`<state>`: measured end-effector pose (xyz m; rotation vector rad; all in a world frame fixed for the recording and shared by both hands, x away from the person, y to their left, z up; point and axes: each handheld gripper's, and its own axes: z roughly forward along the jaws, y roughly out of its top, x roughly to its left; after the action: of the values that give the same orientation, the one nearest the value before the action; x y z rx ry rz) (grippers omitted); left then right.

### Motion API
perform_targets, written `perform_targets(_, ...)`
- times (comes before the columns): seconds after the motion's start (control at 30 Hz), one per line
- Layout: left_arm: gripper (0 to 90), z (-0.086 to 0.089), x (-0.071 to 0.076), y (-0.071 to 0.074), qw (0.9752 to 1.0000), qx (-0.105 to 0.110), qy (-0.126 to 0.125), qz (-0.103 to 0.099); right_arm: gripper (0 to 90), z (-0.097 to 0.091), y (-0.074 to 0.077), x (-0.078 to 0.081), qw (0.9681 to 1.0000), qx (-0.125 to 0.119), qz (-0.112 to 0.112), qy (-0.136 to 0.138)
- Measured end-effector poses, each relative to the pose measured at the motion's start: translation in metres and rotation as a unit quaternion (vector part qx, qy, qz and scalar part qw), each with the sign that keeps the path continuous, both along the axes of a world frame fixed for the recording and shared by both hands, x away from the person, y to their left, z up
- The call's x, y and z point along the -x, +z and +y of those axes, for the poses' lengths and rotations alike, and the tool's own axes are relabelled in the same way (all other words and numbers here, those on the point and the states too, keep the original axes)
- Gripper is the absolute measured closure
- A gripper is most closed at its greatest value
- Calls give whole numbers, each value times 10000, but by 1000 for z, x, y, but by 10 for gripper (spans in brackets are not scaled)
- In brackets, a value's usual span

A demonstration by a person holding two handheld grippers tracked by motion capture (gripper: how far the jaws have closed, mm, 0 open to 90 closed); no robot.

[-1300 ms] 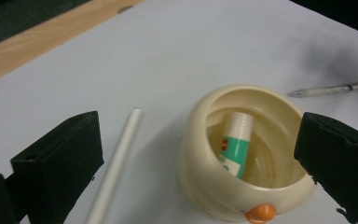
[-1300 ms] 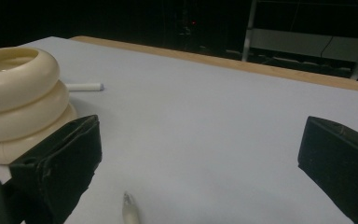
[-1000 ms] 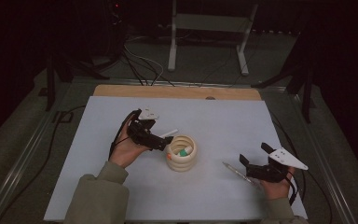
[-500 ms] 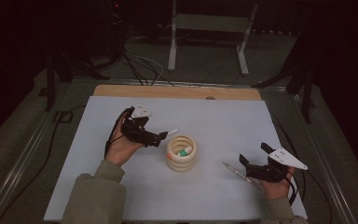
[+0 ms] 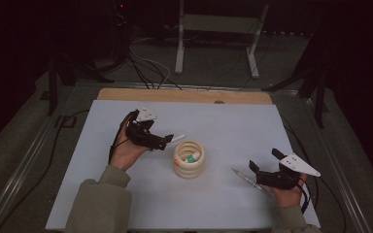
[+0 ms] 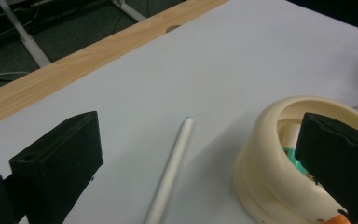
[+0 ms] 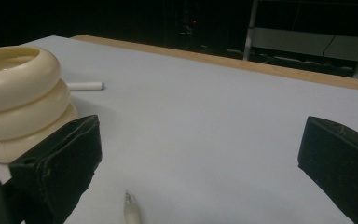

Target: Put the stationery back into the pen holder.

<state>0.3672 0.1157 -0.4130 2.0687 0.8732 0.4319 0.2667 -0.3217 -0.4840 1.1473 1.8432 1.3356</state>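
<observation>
Black jaws of the left gripper (image 5: 167, 141) stand wide apart with nothing between them but a white pen (image 6: 170, 171) lying flat on the counter (image 5: 233, 121), its tip pointing toward the far wooden edge. Just beside that pen, toward the counter's middle, sits a cream ringed cup (image 5: 188, 159) with a green and an orange item inside. The right gripper (image 5: 255, 174), near the right edge, is equally wide open and empty; a clear pen (image 7: 131, 210) lies on the counter between its jaws. White sheeting covers the counter; beyond the far edge are dark floor, cables and a metal stand (image 5: 218, 29).
</observation>
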Motion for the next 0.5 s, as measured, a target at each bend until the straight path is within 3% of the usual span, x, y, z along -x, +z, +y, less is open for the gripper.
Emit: perform_targets(0.5, 14, -2, -16, -16, 9997, -144, 5, 191, 0, 0, 0, 0, 10000, -5, 9, 9)
